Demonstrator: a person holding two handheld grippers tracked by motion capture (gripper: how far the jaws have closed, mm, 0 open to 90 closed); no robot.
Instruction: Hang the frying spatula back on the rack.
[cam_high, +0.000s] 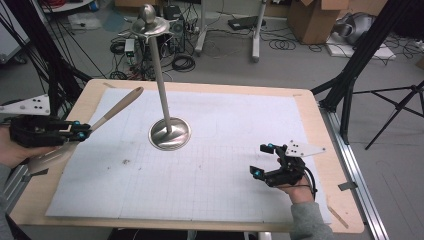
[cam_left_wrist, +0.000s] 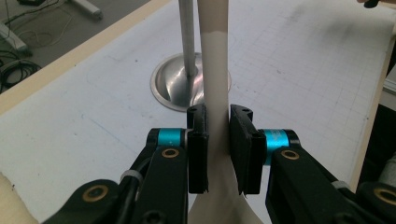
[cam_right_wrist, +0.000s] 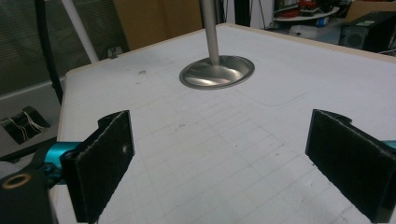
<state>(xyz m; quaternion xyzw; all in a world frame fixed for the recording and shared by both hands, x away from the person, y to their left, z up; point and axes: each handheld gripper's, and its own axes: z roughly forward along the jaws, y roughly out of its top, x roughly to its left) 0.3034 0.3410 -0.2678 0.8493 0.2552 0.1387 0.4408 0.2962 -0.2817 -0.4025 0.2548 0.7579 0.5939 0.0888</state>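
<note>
step: left gripper (cam_high: 75, 132) has the spatula (cam_high: 107, 114) lifted off the table and angled toward the metal stand (cam_high: 162, 95). Looks like carry/approach, probably to hang or set it on the stand; that's a guess.

left jaws: clenched on the spatula (cam_left_wrist: 215, 112) neck, one pad on each flat side. In the left gripper view the handle runs straight up between the pads, blade widening below them.

spatula position: in the high view the handle end points up and right toward the stand pole, apart from it. The blade trails back past the gripper over the table's left edge, near the person's left hand (cam_high: 12, 152).

stand: round base dish (cam_left_wrist: 180, 84) sits mid-mat, pole upright, flared cap on top (cam_high: 148, 24).

right gripper (cam_high: 265, 160): jaws released and wide apart, holding nothing, hovering low over the white gridded mat (cam_high: 225, 150) on the right side. The base dish (cam_right_wrist: 217, 72) lies well ahead of it.

next move: close the gap to the stand without clipping the pole. The right gripper is free to steady the base if needed.

risk: the grip is near the blade end, so the long handle has leverage to swing.
</note>
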